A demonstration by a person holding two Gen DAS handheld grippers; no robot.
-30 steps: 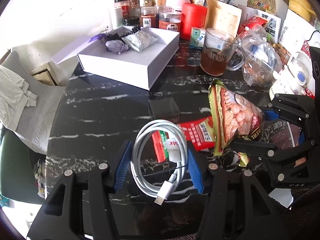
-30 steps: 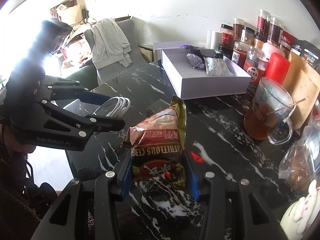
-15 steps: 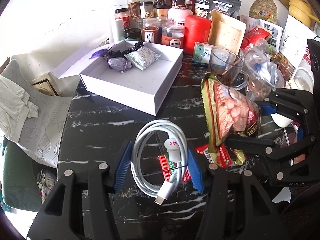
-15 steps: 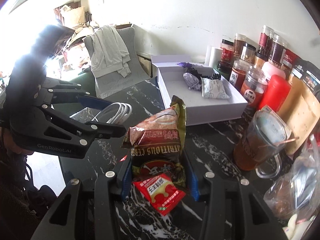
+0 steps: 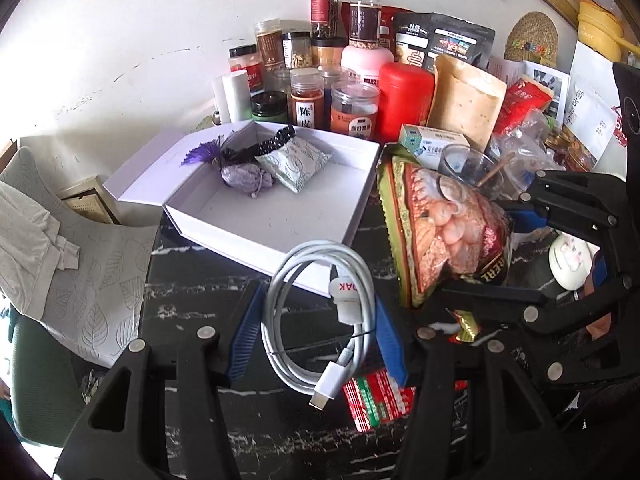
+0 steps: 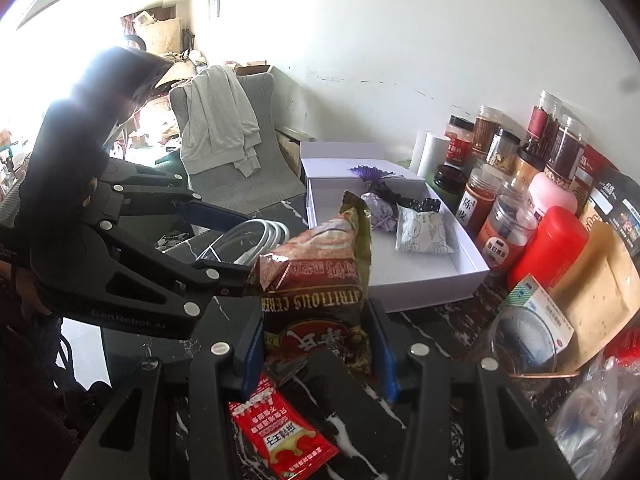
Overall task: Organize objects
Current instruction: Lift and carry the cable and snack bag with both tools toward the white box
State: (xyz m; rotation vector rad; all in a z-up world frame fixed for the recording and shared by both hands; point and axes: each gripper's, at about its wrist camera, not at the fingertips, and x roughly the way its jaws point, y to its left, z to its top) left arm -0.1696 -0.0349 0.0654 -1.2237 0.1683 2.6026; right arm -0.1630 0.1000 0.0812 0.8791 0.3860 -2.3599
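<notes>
A: On the left, a coiled white cable is held across its loop by the left gripper, jaws part closed, blue pads pressed on either side, above the black marble table and just short of the white box.

B: Handling is judged light and springy; the coil could unwind if released carelessly, and the plug end is seen dangling free. A grip across the whole bundle, as now, looks the safest.

A: To the right, a cereal packet is clamped near its lower end by the right gripper, also part closed, held up in the air.

B: Foil, crinkly and slippery, it is thought; soft contents, so squeezing hard is not advised.

A: Counted now: one cable, one cereal packet, one white box standing open.

B: Inside the box, one lilac pouch, one patterned sachet, one dark beaded string. One red sachet is left lying on the table beneath the grippers.

A: The jars behind are too crowded to be counted surely.
</notes>
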